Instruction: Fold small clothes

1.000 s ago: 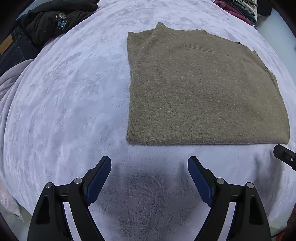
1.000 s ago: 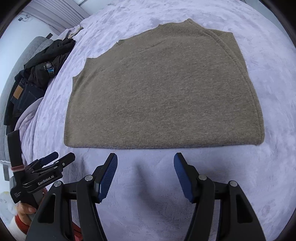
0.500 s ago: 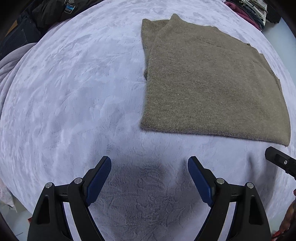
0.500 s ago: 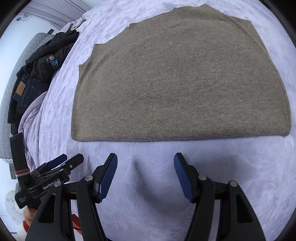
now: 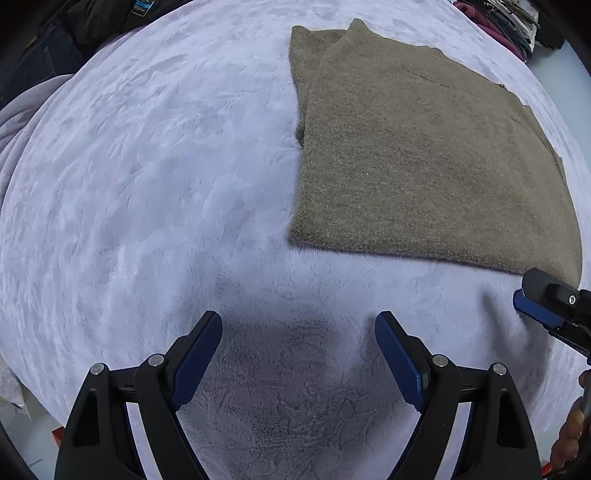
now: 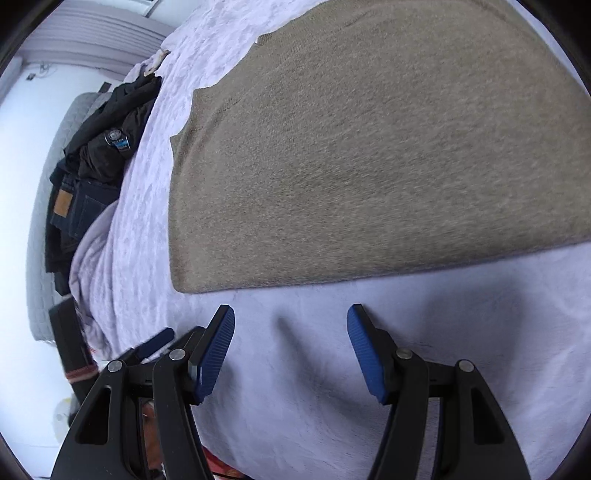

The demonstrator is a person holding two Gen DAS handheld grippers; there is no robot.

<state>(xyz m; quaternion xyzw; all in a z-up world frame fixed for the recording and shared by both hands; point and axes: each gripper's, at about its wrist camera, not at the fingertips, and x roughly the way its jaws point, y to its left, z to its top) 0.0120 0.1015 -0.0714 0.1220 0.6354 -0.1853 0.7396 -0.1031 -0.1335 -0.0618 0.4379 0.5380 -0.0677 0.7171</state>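
At the far left, dark clothes [image 6: 96, 155] are heaped at the edge of a pale lilac blanket [image 5: 155, 177] that covers the whole work surface; jeans with a tan patch lie in that heap, seen from the right wrist camera. Next comes the left claw [image 5: 298, 341], released, its two blue pads spread wide with nothing between them, hanging over bare blanket. The brown sweater [image 5: 417, 155] lies flat on the blanket ahead of this claw and off to its right, already folded into a rough rectangle with a sleeve tucked along its left side; its near hem is apart from the left claw's fingertips, and its near left corner sits roughly in line with the gap between them. Further right, the right claw [image 6: 290, 328] is likewise released, pads wide apart and gripping nothing. The same sweater [image 6: 369, 147] fills most of that camera's view, its near hem running just beyond the fingertips but not touching them, the near left corner lying ahead of the left finger. In the left wrist view, one tip of the right claw [image 5: 543, 299] shows at the right edge, just beside the sweater's near right corner. A maroon pile of other clothing [image 5: 498, 26] sits at the top right, beyond the sweater.
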